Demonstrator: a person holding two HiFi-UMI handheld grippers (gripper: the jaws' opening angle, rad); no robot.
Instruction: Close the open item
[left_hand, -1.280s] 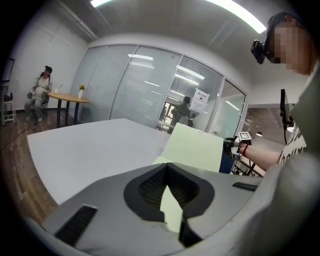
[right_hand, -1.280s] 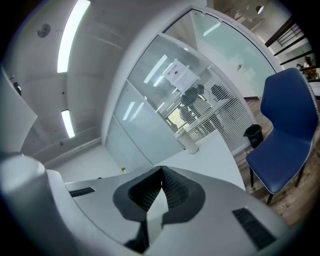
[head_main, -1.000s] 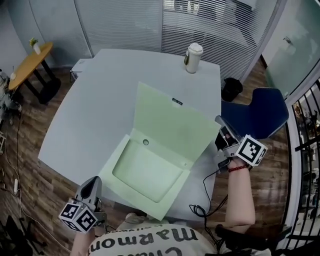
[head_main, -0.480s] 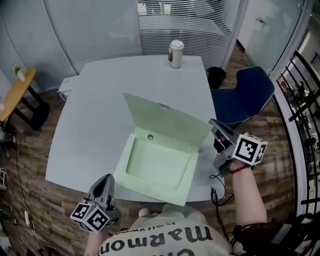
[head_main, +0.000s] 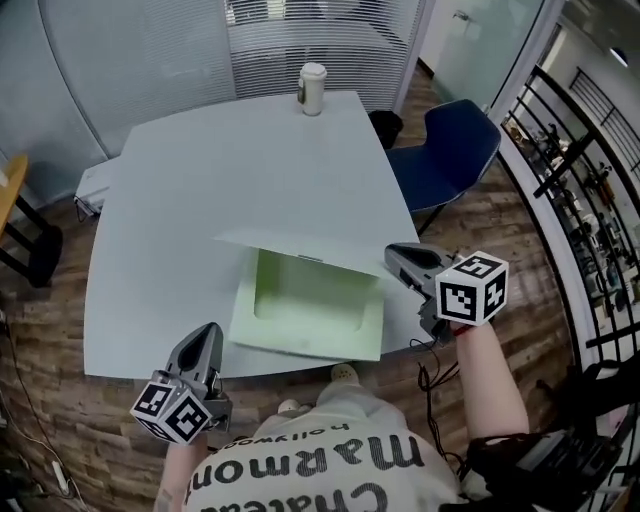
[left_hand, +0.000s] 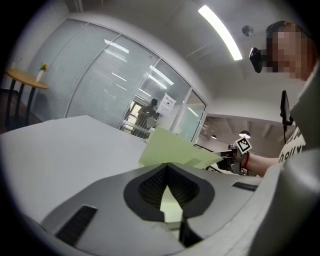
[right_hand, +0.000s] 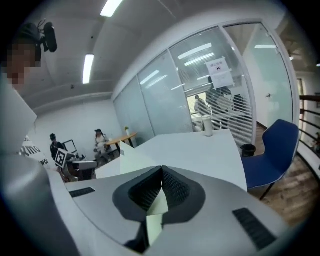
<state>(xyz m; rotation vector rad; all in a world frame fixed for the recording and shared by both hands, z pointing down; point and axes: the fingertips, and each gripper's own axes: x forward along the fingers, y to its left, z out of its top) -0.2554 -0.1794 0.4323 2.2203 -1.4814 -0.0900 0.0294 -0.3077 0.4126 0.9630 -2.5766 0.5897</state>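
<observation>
Judging by the lid, the closing is well along but not done. The flap of the green document case hangs low over its tray, near the front edge of the white worktop, with the inside visible beneath it. The right tool, tips pressed together on nothing, sits at the lid's right corner; contact cannot be told. The left tool, likewise clenched and empty, waits just off the case's near-left corner. Pressing the flap flat remains.
</observation>
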